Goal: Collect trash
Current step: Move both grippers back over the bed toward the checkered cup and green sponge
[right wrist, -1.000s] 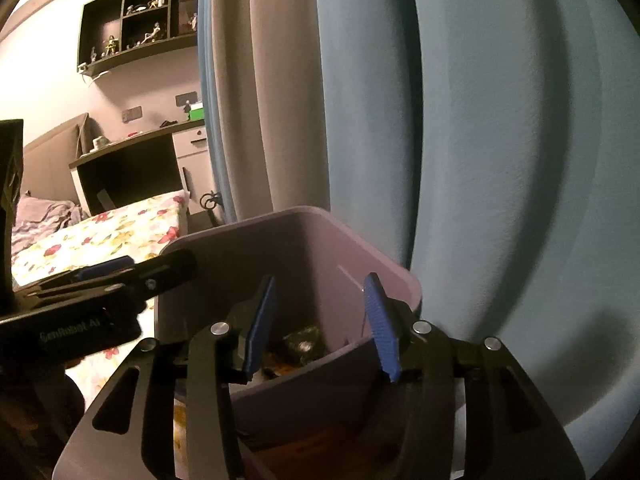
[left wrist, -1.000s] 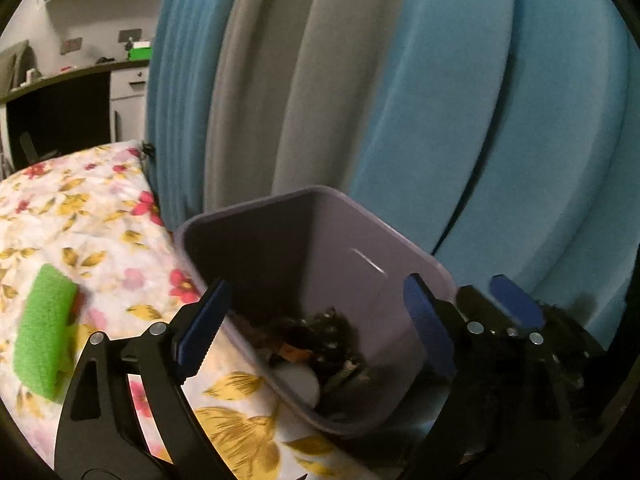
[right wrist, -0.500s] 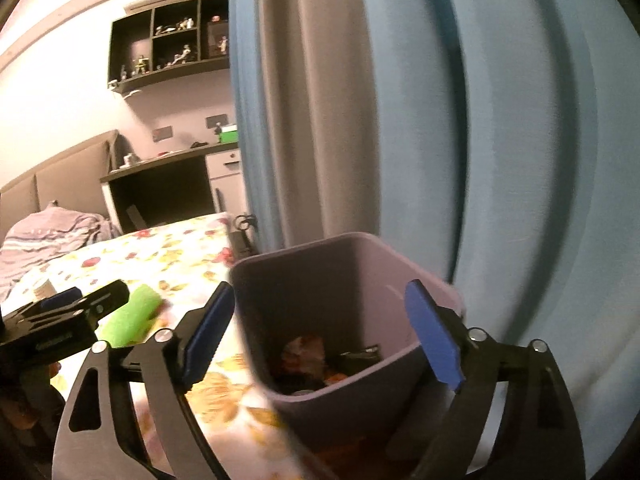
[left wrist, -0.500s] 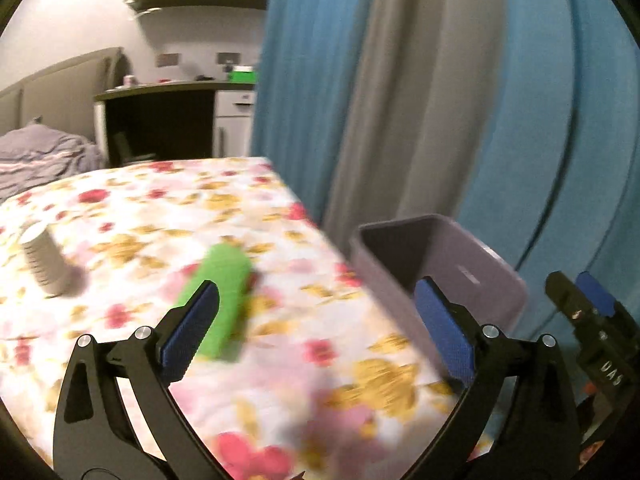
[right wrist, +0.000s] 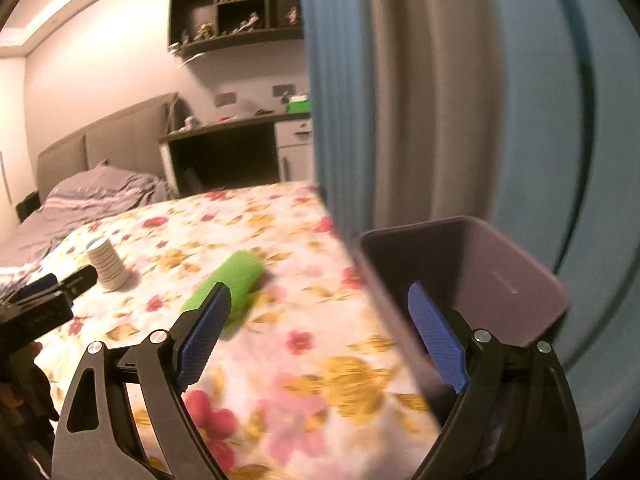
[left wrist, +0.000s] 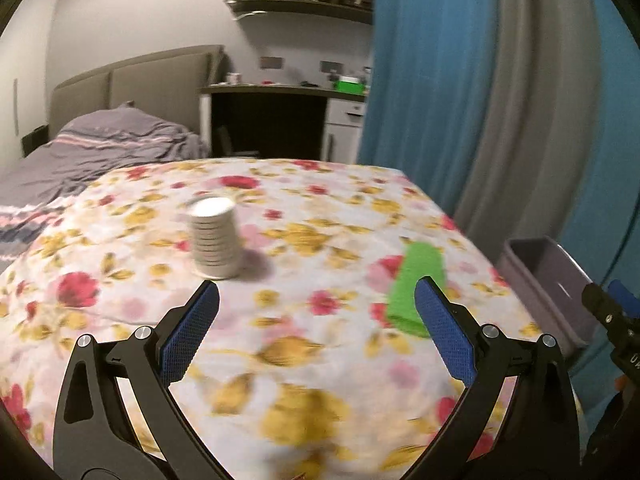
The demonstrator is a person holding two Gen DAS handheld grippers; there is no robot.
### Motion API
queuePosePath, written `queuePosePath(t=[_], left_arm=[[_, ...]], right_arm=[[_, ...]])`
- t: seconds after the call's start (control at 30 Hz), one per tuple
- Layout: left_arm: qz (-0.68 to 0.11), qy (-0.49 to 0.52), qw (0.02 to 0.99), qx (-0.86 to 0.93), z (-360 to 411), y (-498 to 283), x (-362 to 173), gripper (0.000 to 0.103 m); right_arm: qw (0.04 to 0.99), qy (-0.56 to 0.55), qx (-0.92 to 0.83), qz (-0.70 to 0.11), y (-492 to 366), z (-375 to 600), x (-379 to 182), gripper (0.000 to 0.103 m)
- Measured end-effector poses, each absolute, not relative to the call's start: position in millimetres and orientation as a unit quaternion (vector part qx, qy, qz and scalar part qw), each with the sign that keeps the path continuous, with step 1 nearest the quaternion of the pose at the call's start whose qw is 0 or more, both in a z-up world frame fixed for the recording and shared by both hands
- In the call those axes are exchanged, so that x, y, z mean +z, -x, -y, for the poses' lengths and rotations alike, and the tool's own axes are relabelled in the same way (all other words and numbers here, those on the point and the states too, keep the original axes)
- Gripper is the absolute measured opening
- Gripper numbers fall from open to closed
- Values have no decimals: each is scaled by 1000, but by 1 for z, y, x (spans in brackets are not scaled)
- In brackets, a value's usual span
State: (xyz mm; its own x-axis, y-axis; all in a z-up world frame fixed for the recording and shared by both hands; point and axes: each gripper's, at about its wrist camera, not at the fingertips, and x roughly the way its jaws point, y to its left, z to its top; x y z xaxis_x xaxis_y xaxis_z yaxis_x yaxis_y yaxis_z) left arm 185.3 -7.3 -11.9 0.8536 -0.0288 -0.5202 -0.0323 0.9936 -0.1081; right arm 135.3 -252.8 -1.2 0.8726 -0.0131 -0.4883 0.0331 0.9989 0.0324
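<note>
A green sponge-like roll (left wrist: 418, 286) lies on the floral cloth (left wrist: 280, 380), near its right edge; it also shows in the right wrist view (right wrist: 230, 286). A white ribbed cup (left wrist: 215, 237) stands further left, and it shows in the right wrist view (right wrist: 107, 263). A purple bin (right wrist: 480, 280) stands off the cloth's right edge, by the curtain; it shows in the left wrist view (left wrist: 548, 280). My left gripper (left wrist: 316, 334) is open and empty above the cloth, between cup and roll. My right gripper (right wrist: 320, 336) is open and empty, between roll and bin.
Blue and grey curtains (left wrist: 480, 100) hang right behind the bin. A bed with a grey cover (left wrist: 100, 148) lies at the far left, with a desk (left wrist: 280, 120) and wall shelves (right wrist: 240, 0) behind. The left gripper shows at the left edge of the right wrist view (right wrist: 44, 296).
Both grippers have swung left, away from the bin toward the cloth. The right gripper's jaws have opened wide. The cup and the whole roll have come into view.
</note>
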Motion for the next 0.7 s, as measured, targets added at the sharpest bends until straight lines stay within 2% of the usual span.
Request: queuePosePath(t=[0.33, 0.7], left_arm=[[-276, 78, 957, 47, -63, -182, -22, 97], [-286, 94, 953, 33, -96, -204, -34, 97]], right_arm=[[947, -4, 19, -320, -186, 193, -30, 87], [923, -19, 13, -383, -246, 169, -61, 86]])
